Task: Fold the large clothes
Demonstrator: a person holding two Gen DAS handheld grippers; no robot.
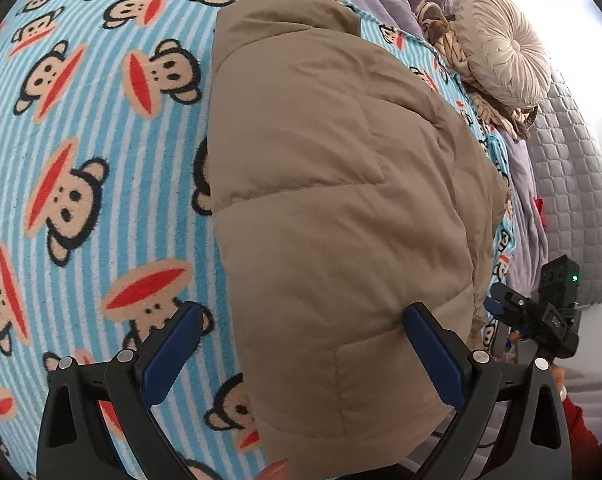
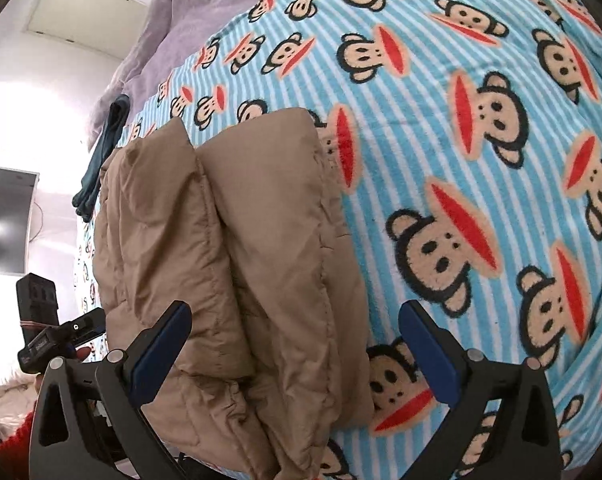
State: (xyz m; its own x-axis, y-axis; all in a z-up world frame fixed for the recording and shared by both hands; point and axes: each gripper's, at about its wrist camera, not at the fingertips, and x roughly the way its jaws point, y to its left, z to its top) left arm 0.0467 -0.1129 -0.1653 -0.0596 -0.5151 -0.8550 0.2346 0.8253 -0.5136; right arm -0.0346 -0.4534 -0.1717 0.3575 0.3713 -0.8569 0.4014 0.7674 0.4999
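Note:
A tan padded jacket (image 1: 333, 208) lies folded on a blue striped blanket printed with monkey faces (image 1: 81, 152). My left gripper (image 1: 301, 352) hovers over the jacket's near end, jaws wide apart, nothing between the pads. In the right wrist view the jacket (image 2: 237, 264) shows as two puffy folded halves side by side. My right gripper (image 2: 297, 344) stands open above its near edge, the blue pads clear of the cloth. The right gripper also shows at the right edge of the left wrist view (image 1: 541, 312), and the left gripper at the lower left of the right wrist view (image 2: 57, 336).
A round beige pleated cushion (image 1: 505, 52) and a knotted cushion (image 1: 437, 24) lie at the far right of the bed. Lilac bedding (image 2: 189, 16) and a dark teal garment (image 2: 101, 160) sit past the jacket. A grey quilted cover (image 1: 569, 184) borders the bed. A red sleeve (image 1: 581, 432) shows nearby.

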